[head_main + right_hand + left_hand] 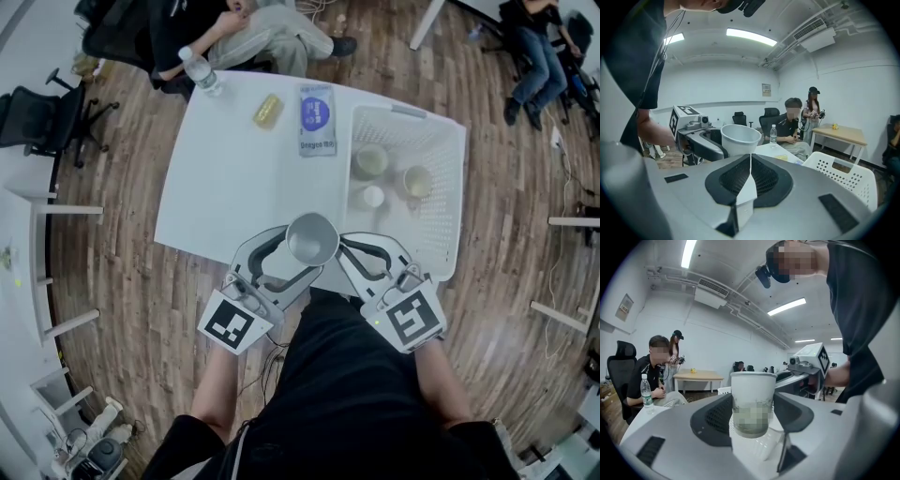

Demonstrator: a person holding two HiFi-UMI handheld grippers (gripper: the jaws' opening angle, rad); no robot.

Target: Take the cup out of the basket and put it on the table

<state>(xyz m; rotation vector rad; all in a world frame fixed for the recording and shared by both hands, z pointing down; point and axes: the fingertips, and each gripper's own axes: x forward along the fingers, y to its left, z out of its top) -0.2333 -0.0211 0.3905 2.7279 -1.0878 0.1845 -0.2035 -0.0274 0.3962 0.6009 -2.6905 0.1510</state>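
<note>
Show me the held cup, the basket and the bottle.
held cup [752, 394]: left gripper view, on its side wall.
basket [439, 216]: head view, on its right wall.
bottle [201, 73]: head view, on its body.

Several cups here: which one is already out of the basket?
The cup clamped in the left gripper, held up outside the basket. The other cups sit inside the white basket.
</note>
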